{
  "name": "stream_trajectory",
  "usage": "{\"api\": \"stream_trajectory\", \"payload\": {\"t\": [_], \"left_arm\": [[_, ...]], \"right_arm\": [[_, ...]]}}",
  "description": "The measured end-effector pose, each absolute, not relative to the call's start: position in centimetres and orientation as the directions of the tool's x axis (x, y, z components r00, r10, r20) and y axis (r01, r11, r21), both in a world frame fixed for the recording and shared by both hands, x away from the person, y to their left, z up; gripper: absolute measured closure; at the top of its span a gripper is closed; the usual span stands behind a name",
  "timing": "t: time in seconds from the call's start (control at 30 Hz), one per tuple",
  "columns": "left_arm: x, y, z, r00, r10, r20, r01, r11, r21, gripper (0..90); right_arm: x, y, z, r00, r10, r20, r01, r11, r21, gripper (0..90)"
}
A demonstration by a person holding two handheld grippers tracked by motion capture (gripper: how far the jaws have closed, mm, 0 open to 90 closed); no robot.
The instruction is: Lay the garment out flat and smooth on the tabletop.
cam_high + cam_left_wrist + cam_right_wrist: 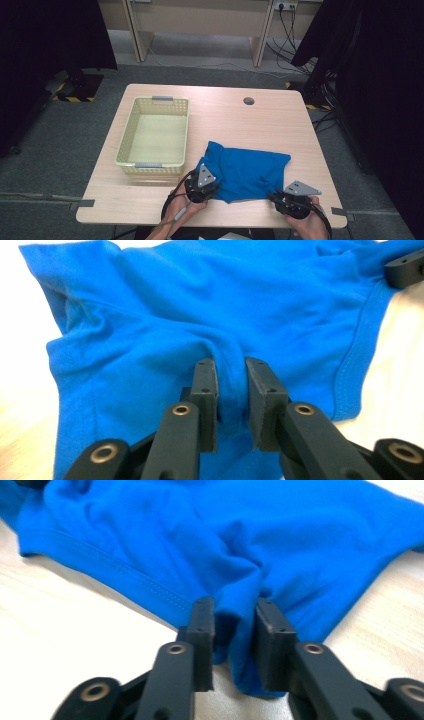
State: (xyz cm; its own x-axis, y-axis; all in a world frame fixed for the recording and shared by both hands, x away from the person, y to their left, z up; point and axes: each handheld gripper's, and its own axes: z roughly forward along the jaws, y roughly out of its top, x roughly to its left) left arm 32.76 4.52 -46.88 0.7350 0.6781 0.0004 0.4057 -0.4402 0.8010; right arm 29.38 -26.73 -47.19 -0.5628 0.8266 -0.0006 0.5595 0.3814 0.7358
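A blue garment (252, 167) lies crumpled on the near part of the wooden table (235, 117). My left gripper (211, 189) sits at its near left corner, my right gripper (280, 196) at its near right corner. In the left gripper view, the left gripper (231, 375) is shut on a raised fold of the blue garment (200, 305); the other gripper's jaw tip (405, 270) shows at the far hem. In the right gripper view, the right gripper (235, 615) pinches a fold of the garment (260, 530) near its stitched hem.
A pale yellow plastic basket (127, 132) stands on the table's left half, just left of the garment. A round cable hole (248, 101) is near the far edge. Black curtains hang at both sides, and a desk frame stands behind.
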Motion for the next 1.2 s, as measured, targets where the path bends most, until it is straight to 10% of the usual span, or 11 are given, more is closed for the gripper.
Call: {"api": "stream_trajectory", "payload": {"t": [0.73,1.2], "left_arm": [[37.9,3.4,-40.1,0.664,0.746,0.053,0.313,-0.341,0.886,79.3],[43.9,2.2,-45.2,0.582,0.813,0.012,0.461,-0.342,0.819,72.4]], "right_arm": [[36.2,-27.1,-39.9,-0.549,0.834,-0.046,0.478,0.359,0.802,80.0],[43.1,-26.6,-43.8,-0.485,0.874,-0.010,0.613,0.348,0.710,78.0]]}}
